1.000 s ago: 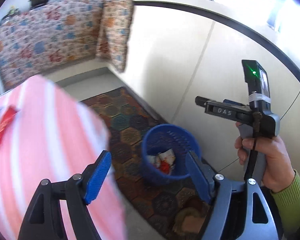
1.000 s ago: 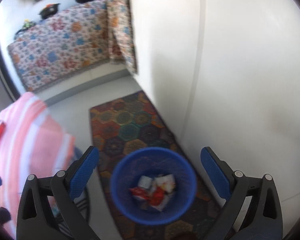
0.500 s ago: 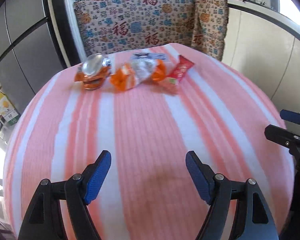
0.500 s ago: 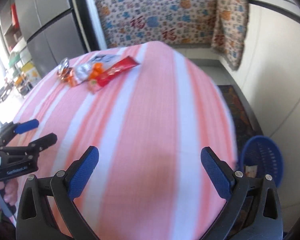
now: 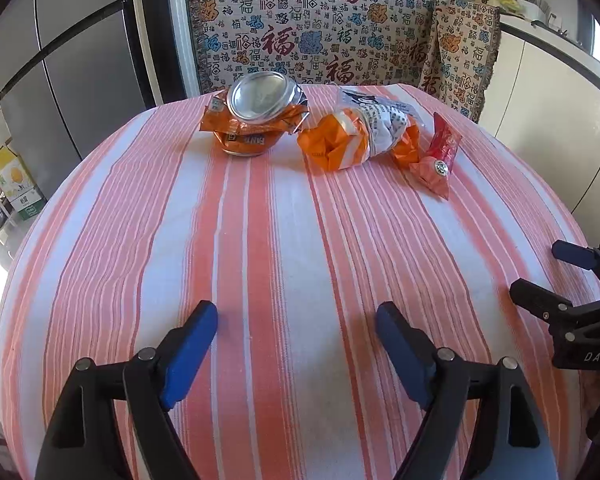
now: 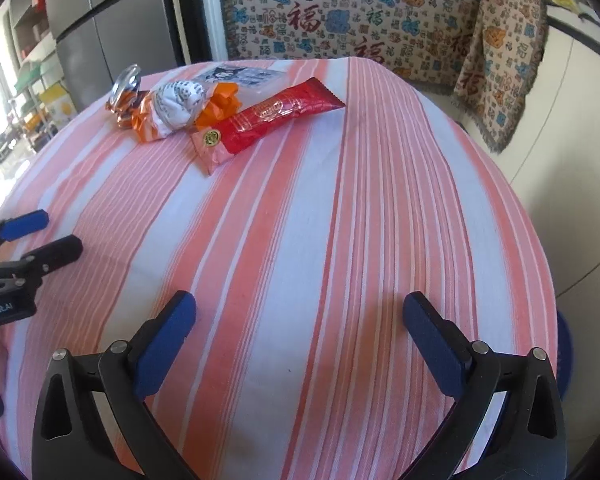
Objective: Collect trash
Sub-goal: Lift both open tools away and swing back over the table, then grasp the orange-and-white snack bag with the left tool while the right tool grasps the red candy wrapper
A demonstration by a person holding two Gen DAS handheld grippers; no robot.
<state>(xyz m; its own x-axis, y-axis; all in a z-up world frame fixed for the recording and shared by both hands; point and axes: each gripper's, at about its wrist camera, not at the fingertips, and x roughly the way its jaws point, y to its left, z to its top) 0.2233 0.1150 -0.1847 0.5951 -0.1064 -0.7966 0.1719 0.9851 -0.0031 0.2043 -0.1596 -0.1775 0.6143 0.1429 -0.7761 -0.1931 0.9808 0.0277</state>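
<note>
Trash sits at the far side of my striped tabletop point(image 5: 284, 248): a crushed orange can point(image 5: 256, 120), an orange-and-white wrapper point(image 5: 360, 136) just beside it, then a red snack packet point(image 6: 268, 120). Both my left claw point(image 5: 296, 320) and right claw point(image 6: 300, 312) hover spread wide with nothing between them, well short of the trash.

The left gripper point(image 5: 296, 332) hovers over the near part of the desk point(image 5: 260, 264), which is draped in a pink-and-white striped cloth, its blue-padded fingers point(image 5: 188, 344) spread wide with nothing between them. Along the far edge of the desk lie, from left to right, a crushed orange can point(image 5: 256, 116) with its silver end tilted toward the camera, a crumpled orange-and-white wrapper point(image 5: 360, 136) just beside it, and a red snack packet point(image 5: 438, 156) touching that wrapper's right end. The right gripper point(image 5: 548, 276) reaches in at the desk's right edge, its fingers apart and empty, and a patterned cloth point(image 5: 320, 32) hangs behind the desk's far edge.
</note>
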